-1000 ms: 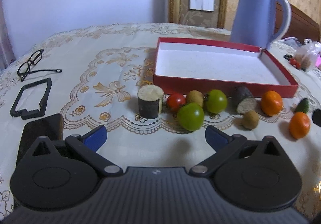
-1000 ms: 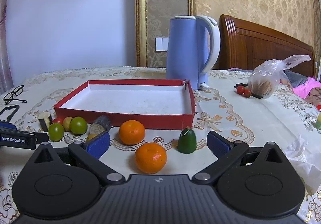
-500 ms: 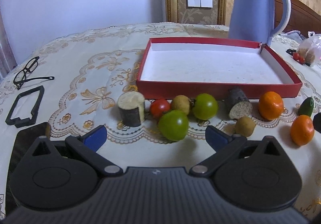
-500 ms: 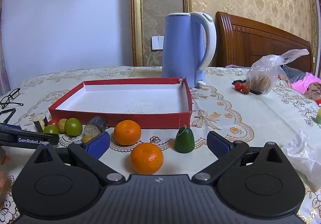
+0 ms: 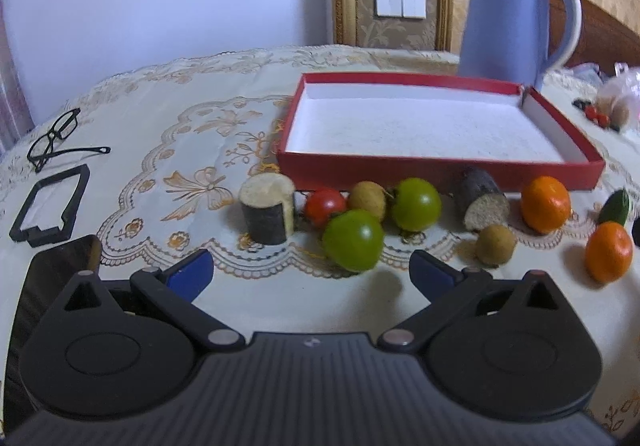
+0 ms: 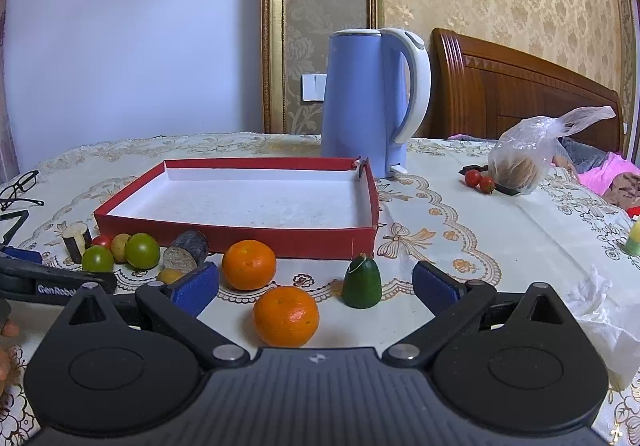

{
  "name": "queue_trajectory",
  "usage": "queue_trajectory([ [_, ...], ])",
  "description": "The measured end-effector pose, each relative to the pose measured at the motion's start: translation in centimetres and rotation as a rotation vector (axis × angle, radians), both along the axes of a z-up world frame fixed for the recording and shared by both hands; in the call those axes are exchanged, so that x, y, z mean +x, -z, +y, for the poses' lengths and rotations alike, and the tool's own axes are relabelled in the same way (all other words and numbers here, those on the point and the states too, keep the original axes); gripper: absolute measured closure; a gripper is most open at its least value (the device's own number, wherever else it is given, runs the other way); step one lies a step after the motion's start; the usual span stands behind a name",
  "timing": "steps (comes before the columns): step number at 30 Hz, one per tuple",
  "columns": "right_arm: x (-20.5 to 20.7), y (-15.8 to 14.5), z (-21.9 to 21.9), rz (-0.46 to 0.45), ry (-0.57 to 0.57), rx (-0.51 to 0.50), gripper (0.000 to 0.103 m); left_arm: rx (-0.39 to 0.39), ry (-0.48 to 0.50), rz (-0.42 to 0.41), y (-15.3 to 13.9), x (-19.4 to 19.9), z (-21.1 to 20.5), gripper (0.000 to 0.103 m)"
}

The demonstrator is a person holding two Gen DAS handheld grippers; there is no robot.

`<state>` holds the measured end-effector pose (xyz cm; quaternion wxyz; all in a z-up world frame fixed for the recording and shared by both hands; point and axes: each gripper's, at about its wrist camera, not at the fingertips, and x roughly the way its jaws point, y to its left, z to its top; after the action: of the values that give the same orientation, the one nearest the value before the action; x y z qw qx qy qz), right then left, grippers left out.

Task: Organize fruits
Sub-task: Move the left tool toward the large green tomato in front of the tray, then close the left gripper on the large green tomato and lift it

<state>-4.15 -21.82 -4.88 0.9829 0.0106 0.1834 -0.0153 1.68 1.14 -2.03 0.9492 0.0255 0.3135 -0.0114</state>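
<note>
**Both hand-held grippers released over fruit row; red tray empty**

Left hand-held gripper (image 5: 311,273): jaws spread wide, holding nothing. It sits low over the counter (image 5: 168,150), just short of the near green tomato (image 5: 353,240), which lies roughly between the blue fingertips (image 5: 191,273).

Right hand-held gripper (image 6: 316,288): also released, nothing between the pads. The near orange (image 6: 286,315) lies between its fingers, close to the gripper body; a second orange (image 6: 249,264) sits just behind it, and a small green pointed fruit (image 6: 362,283) stands upright to the right.

Fruit row, left wrist view, all on the cloth along the front wall of the red tray (image 5: 440,171), none inside it:
- cut dark-skinned stub (image 5: 267,208), standing on end, leftmost
- red tomato (image 5: 325,202), touching or nearly touching the near green tomato
- tan round fruit (image 5: 367,200), beside a second green tomato (image 5: 416,204)
- second dark stub (image 5: 482,200), lying on its side, cut face forward
- small brown fruit (image 5: 495,244) in front of it

Behind the tray: blue kettle (image 6: 374,102). Far left of the counter: eyeglasses (image 5: 54,140) and a black frame (image 5: 52,212). Right side: plastic bag (image 6: 528,152) with two small red tomatoes (image 6: 479,180) next to it.
</note>
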Motion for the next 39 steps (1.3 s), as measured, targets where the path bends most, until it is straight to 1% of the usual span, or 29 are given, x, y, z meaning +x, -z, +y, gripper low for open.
queue_trajectory([
  [4, 0.0, 0.1, 0.0, 0.0, -0.003, 0.003, 0.0, -0.049, 0.011, 0.01, -0.2, 0.2, 0.6, 0.0],
  [7, 0.1, 0.3, -0.1, 0.003, -0.009, 0.008, 0.0, -0.034, 0.017, 0.017, -0.1, 0.2, -0.1, 0.004],
  [10, 0.1, 0.4, -0.2, 0.007, -0.015, 0.01, 0.0, -0.025, 0.046, 0.029, 0.0, 0.4, -1.1, 0.018],
  [12, 0.1, 0.5, -0.3, 0.009, -0.014, 0.003, 0.0, -0.022, 0.057, 0.032, 0.1, 0.5, -1.6, 0.02],
  [13, 0.1, 0.5, -0.4, 0.009, -0.012, -0.003, 0.0, -0.018, 0.061, 0.029, 0.1, 0.5, -1.9, 0.022],
  [16, 0.0, 0.6, -0.6, 0.008, -0.007, -0.014, 0.0, -0.006, 0.062, 0.022, 0.1, 0.6, -2.4, 0.032],
  [18, 0.1, 0.6, -0.8, 0.013, -0.008, -0.003, 0.0, -0.016, 0.065, 0.034, 0.2, 0.9, -2.4, 0.038],
  [21, 0.1, 0.7, -1.2, 0.015, -0.007, 0.012, 0.0, -0.026, 0.068, 0.034, 0.2, 1.1, -2.2, 0.051],
  [23, 0.1, 0.7, -1.4, 0.017, -0.008, 0.018, 0.0, -0.027, 0.072, 0.035, 0.1, 1.1, -2.2, 0.064],
  [26, 0.1, 0.8, -1.3, 0.02, -0.021, 0.024, 0.0, -0.027, 0.069, 0.034, 0.0, 1.0, -2.1, 0.071],
  [28, 0.1, 0.9, -1.2, 0.019, -0.034, 0.022, 0.0, -0.036, 0.065, 0.034, 0.0, 1.1, -1.9, 0.073],
  [31, 0.1, 0.9, -1.0, 0.018, -0.045, 0.015, 0.0, -0.074, 0.065, 0.038, -0.1, 1.0, -1.3, 0.074],
  [33, 0.0, 0.9, -1.1, 0.017, -0.048, 0.015, 0.0, -0.083, 0.069, 0.039, -0.1, 0.9, -1.2, 0.074],
  [36, 0.0, 1.0, -1.1, 0.018, -0.063, 0.017, 0.0, -0.075, 0.072, 0.026, -0.2, 0.6, -1.1, 0.074],
  [39, 0.1, 1.1, -1.3, 0.028, -0.072, 0.014, 0.0, -0.056, 0.078, -0.006, -0.7, -0.1, -1.4, 0.074],
])
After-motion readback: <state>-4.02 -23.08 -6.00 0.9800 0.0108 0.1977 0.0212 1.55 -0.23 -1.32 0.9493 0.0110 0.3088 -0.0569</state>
